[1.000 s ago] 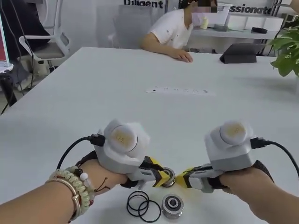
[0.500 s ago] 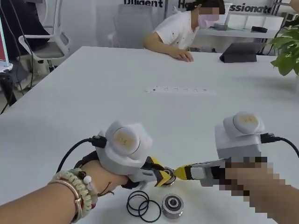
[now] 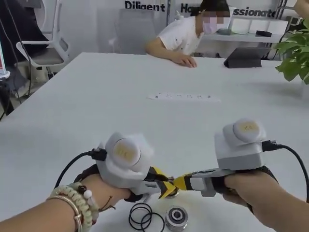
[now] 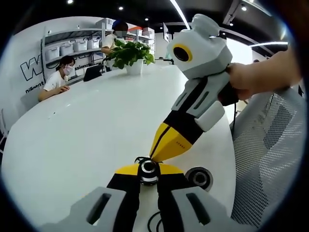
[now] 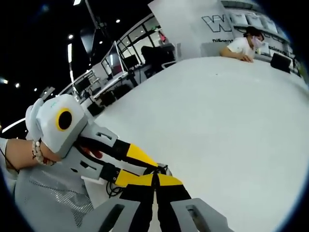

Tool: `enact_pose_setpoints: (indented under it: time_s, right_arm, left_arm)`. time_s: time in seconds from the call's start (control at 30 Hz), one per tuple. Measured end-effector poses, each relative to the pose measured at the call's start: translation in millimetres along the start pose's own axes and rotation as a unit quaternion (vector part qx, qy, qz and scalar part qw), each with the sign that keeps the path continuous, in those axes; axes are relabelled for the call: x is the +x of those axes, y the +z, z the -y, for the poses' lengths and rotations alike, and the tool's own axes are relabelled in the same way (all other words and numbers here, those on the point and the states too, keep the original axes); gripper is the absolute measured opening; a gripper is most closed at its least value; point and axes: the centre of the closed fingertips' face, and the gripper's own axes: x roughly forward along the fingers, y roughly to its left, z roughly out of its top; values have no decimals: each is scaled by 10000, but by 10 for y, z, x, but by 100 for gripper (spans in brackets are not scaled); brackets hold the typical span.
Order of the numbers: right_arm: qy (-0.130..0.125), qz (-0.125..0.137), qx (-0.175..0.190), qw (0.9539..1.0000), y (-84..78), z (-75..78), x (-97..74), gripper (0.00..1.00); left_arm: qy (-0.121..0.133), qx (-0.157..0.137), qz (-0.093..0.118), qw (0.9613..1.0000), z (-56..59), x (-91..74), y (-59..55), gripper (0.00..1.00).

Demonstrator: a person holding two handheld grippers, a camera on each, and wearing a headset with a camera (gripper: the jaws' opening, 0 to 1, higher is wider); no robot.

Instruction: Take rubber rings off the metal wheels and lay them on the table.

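My left gripper (image 3: 170, 189) is shut on a small metal wheel (image 4: 147, 169), held just above the table. My right gripper (image 3: 177, 182) comes in from the right with its jaws together. Its tips (image 4: 155, 155) pinch the thin black rubber ring (image 5: 163, 167) at the wheel's edge. In the right gripper view my right gripper (image 5: 155, 176) meets the left gripper's yellow jaws (image 5: 140, 162). A second metal wheel (image 3: 176, 217) stands on the table below, also seen in the left gripper view (image 4: 199, 177). Loose rubber rings (image 3: 145, 216) lie to its left.
The white table (image 3: 145, 121) stretches far ahead. A person (image 3: 183, 34) sits at its far side. A paper strip (image 3: 183, 96) lies mid-table, and a dark folded device (image 3: 246, 55) and a plant (image 3: 294, 58) are at the far right. An office chair (image 3: 43, 48) stands far left.
My right gripper has slid left until its tips reach the wheel held by the left gripper. The left gripper has stayed about where it was.
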Motion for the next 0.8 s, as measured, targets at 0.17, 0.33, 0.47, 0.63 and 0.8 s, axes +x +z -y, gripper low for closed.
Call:
enact_pose_setpoints:
  time_s: [0.17, 0.33, 0.47, 0.63, 0.8]
  right_arm:
    - [12, 166, -29, 9999, 54, -17, -30, 0]
    - [-54, 238, 3, 9997, 123, -27, -51, 0]
    - [-79, 177, 91, 9998, 112, -5, -49, 0]
    - [-180, 85, 55, 9998, 103, 30, -51, 0]
    - [-142, 168, 175, 9996, 153, 13, -75, 0]
  left_arm:
    - [-26, -41, -70, 10000, 2, 4, 4, 8]
    - [15, -36, -87, 10000, 2, 5, 9, 7]
    - [-22, -20, -161, 9999, 10, -5, 7, 8]
    - [-93, -230, -9, 9997, -18, -55, 98, 2]
    - [-91, -302, 70, 9995, -60, -110, 167, 4]
